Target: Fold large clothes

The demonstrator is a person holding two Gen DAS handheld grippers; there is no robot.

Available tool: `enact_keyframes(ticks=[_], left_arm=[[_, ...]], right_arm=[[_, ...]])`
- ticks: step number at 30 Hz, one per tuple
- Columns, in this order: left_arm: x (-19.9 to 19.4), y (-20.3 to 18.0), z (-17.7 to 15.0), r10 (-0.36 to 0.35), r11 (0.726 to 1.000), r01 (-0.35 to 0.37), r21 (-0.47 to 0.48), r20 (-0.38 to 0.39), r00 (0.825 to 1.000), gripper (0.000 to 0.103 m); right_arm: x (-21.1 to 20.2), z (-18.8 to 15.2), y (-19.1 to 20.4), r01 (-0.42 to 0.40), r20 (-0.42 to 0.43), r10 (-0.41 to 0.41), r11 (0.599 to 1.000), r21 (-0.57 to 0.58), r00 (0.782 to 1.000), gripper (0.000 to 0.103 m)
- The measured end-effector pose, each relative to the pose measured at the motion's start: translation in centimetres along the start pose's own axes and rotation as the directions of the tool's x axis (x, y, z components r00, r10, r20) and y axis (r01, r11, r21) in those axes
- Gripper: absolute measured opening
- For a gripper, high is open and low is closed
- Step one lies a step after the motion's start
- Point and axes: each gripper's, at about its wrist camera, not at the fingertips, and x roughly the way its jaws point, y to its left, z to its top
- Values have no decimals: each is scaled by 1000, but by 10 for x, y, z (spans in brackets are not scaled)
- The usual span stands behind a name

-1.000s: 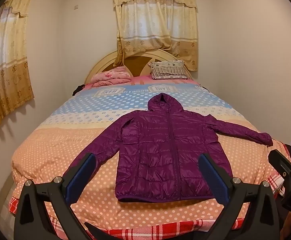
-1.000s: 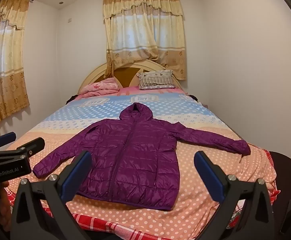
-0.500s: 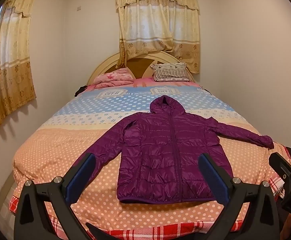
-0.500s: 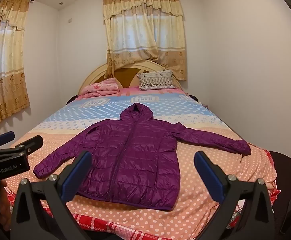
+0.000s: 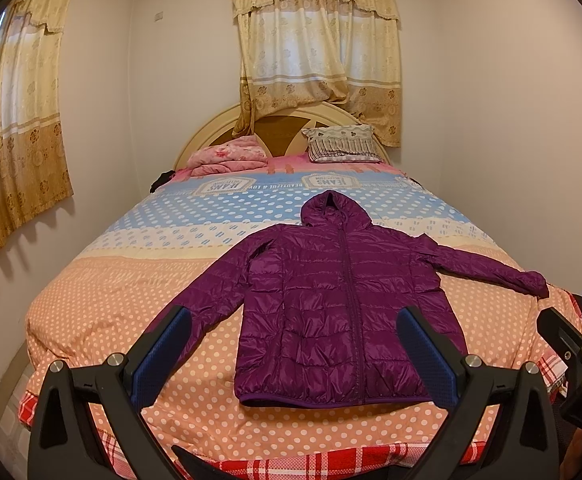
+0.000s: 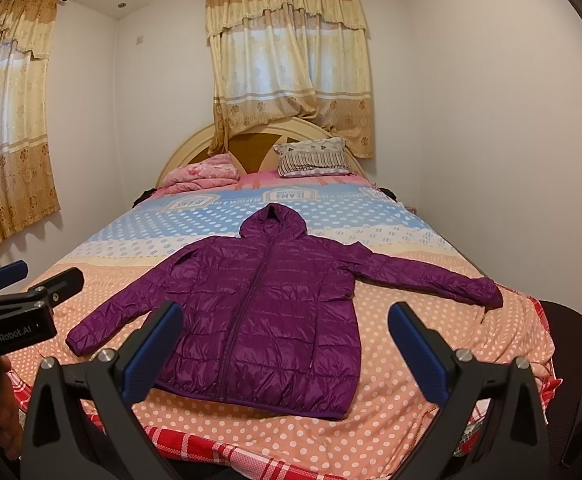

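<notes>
From the left wrist view, the left gripper (image 5: 293, 354) is spread wide and holds nothing. The purple jacket (image 5: 343, 312) lies flat in the middle of the frame on the dotted bed (image 5: 111, 300).

From the right wrist view, the right gripper (image 6: 285, 350) is wide and holds nothing too. The jacket (image 6: 267, 320) fills the middle, with its sleeves spread out.

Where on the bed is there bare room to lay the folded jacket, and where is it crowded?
The blue dotted stretch of the bed between the jacket hood and the pillow is bare. So is the orange strip left of the left sleeve. The headboard end holds the pillow and a pink blanket; the jacket's spread sleeves fill the near half.
</notes>
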Motion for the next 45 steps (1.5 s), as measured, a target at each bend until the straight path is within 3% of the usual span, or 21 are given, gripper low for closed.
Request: enact_keyframes(ticks=[45], left_arm=[[6,8,-3,11,1000,-11,-21,-1,1000,102]], right_arm=[[12,-13,-3,-7,-22,7,1000,4,1000,103]])
